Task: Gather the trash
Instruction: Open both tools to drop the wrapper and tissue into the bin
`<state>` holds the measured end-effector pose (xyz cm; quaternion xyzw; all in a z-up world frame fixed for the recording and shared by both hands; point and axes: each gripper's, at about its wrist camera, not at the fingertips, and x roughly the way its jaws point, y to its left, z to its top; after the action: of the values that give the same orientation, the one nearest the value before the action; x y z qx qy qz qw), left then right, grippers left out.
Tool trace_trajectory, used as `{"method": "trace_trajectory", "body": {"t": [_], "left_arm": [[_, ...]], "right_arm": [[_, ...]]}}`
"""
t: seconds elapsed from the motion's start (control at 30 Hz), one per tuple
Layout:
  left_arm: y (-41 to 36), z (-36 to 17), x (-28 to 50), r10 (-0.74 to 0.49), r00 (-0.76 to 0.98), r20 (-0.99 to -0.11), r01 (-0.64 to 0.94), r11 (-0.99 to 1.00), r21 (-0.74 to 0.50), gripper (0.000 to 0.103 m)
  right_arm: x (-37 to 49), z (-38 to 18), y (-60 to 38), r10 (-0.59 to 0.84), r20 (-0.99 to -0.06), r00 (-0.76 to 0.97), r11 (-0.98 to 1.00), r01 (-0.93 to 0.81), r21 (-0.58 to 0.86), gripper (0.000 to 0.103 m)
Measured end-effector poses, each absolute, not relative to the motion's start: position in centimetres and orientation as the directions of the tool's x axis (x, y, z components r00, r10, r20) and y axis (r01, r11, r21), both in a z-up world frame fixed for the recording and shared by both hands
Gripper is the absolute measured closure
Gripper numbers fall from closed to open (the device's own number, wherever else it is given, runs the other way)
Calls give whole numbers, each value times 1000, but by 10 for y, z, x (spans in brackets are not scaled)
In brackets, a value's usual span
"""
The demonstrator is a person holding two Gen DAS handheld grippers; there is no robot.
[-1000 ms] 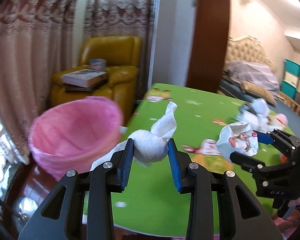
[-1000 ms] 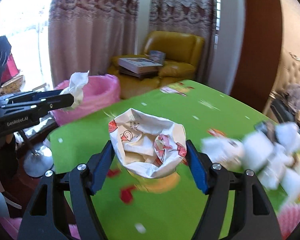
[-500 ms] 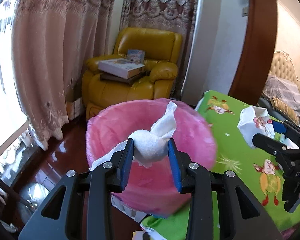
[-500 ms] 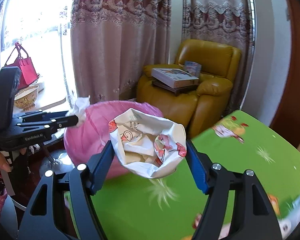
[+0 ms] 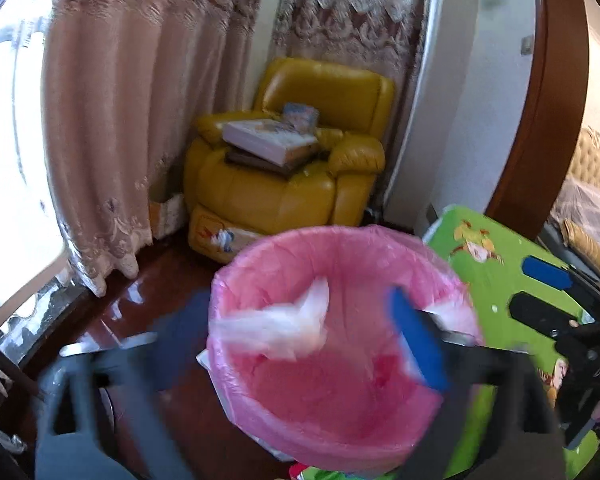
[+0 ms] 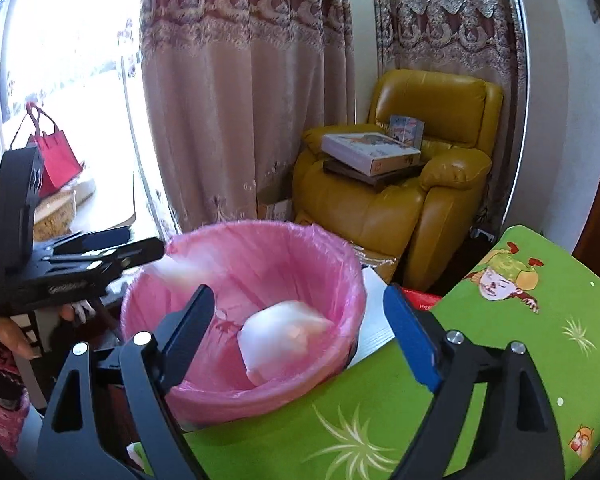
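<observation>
A bin lined with a pink bag (image 5: 340,360) (image 6: 244,312) stands beside the green table. My left gripper (image 5: 300,344) is open above the bin, its fingers blurred; it also shows at the left of the right wrist view (image 6: 140,250). A white tissue (image 5: 288,328) is loose in the air between its fingers, over the bin mouth. My right gripper (image 6: 300,328) is open over the bin's near rim. A crumpled white wrapper (image 6: 284,336) is blurred inside the bin below it. The right gripper shows at the right of the left wrist view (image 5: 540,292).
The green cartoon-print table (image 6: 500,360) (image 5: 496,264) borders the bin on the right. A yellow armchair (image 6: 400,196) (image 5: 292,176) with stacked books (image 6: 370,152) stands behind. Curtains (image 6: 240,92) hang at the back. A red handbag (image 6: 54,156) sits at far left.
Both grippers opened over the bin. The tissue left the left fingers and the wrapper left the right fingers; both are dropping into the pink bag.
</observation>
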<state>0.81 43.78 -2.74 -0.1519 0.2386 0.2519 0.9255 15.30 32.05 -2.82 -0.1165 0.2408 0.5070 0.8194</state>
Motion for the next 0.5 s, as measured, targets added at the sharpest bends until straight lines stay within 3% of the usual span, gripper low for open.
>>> {"method": "trace_trajectory", "body": {"t": [0.27, 0.5], "left_arm": [[391, -13, -12, 468, 760, -452, -547, 835, -55, 7], [325, -2, -11, 366, 831, -418, -436, 896, -83, 7]], "right_arm": [[135, -1, 238, 766, -440, 469, 537, -843, 37, 19], [125, -2, 122, 660, -458, 596, 701, -708, 88, 19]]}}
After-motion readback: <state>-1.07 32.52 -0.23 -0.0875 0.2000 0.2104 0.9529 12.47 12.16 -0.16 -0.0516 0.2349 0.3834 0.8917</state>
